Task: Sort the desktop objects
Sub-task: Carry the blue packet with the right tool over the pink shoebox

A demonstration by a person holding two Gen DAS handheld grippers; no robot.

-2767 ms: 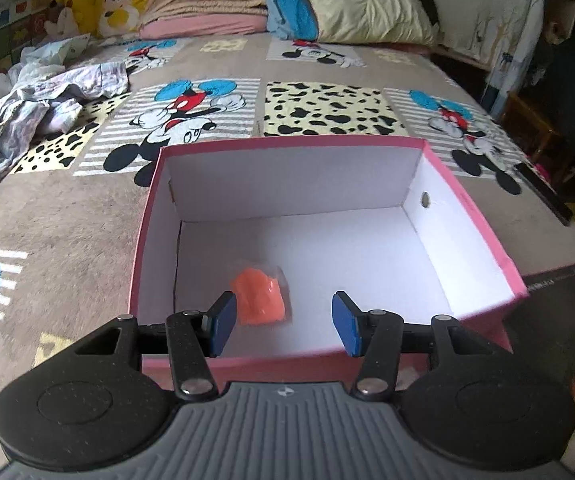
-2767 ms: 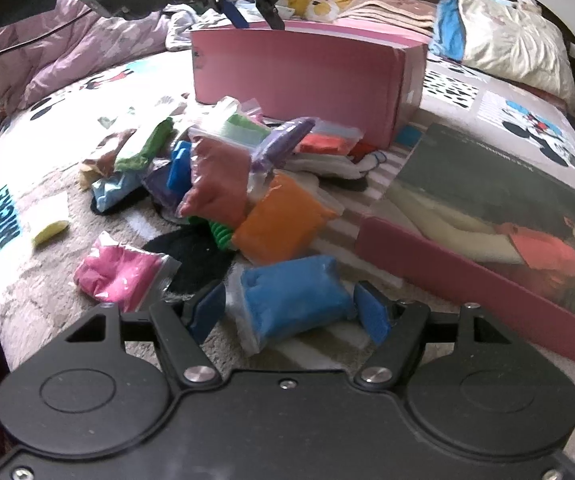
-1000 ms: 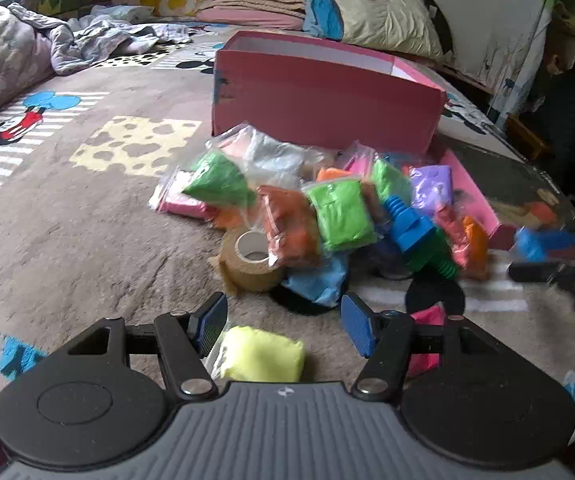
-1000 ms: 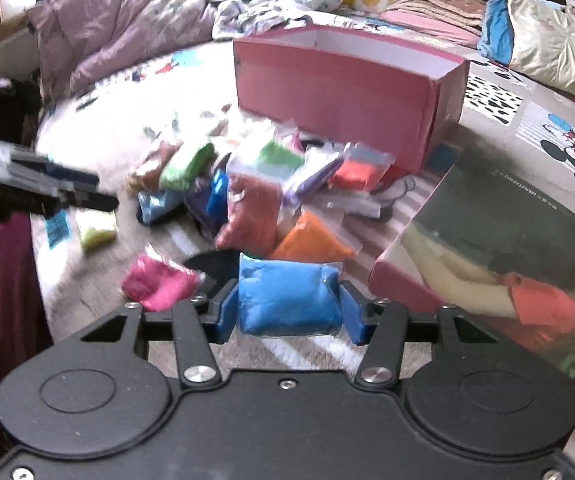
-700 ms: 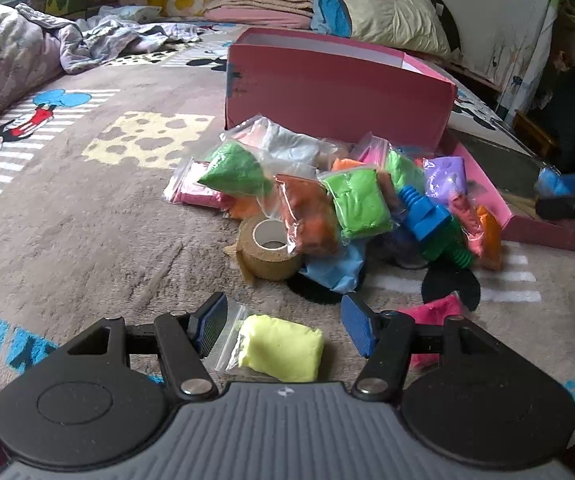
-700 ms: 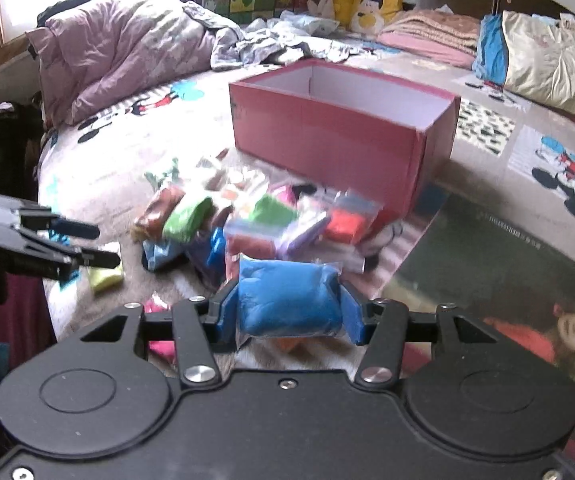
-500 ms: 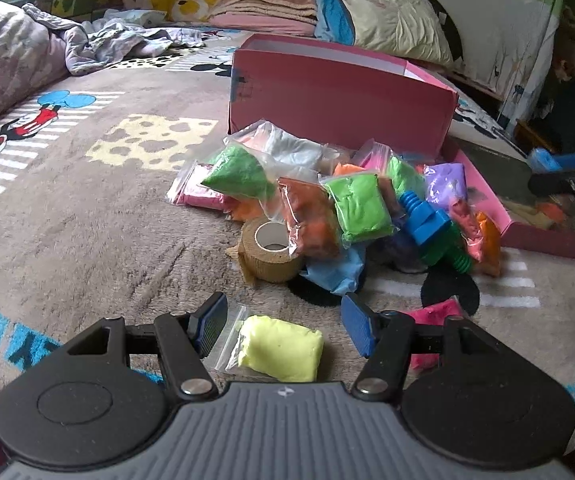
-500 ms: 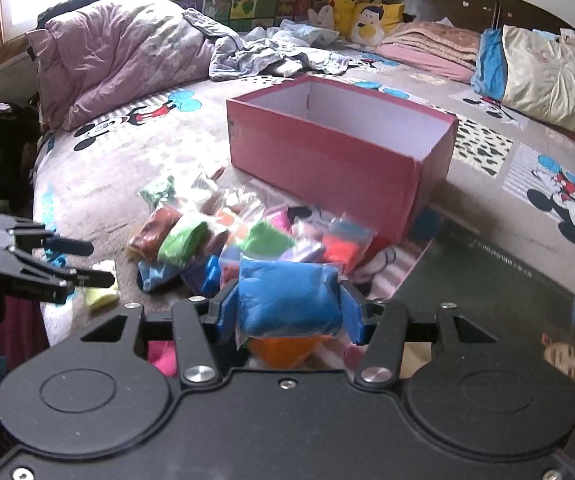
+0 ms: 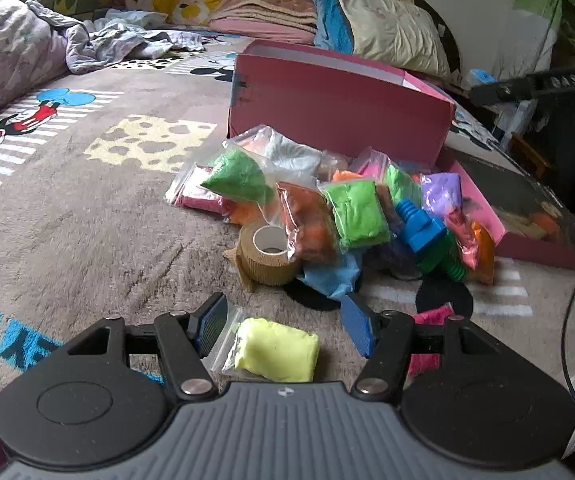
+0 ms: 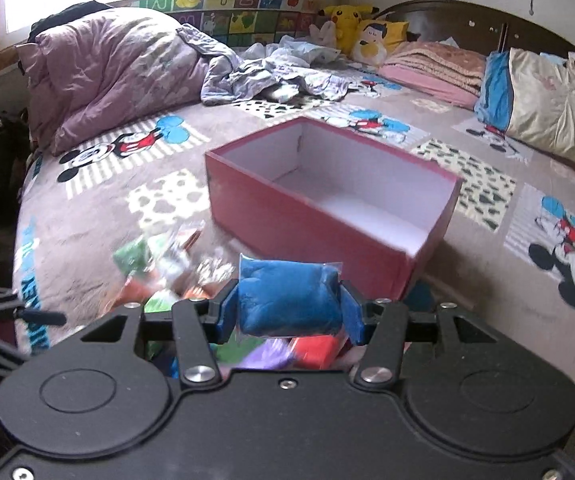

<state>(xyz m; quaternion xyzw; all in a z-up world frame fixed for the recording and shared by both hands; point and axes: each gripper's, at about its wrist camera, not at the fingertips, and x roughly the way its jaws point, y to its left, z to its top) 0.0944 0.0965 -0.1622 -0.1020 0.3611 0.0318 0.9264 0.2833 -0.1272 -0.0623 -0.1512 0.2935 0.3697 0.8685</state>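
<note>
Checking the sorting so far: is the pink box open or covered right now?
Open. The pink box shows its bare white inner walls and floor from above, with no lid on it. What can be seen of the inside looks empty; the near corner is hidden.

Pink box (image 10: 319, 216) open on top, interior unobstructed, heap of bags (image 9: 327, 208) crowding its near wall, bare blanket (image 9: 87, 208) left

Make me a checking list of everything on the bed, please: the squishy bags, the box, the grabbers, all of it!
Surface: brown cartoon-mouse blanket on a bed.
Job's things: open pink box; pile of colour bags; yellow bag; blue bag.
Clutter: tape roll, blue and green toy bolts, box lid.
Grippers: left gripper open around the yellow bag, fingers not touching; right gripper shut on the blue bag, held in the air in front of the box.
Cables: one thin black cable.
Surroundings: pillows, crumpled quilt, plush toys.
</note>
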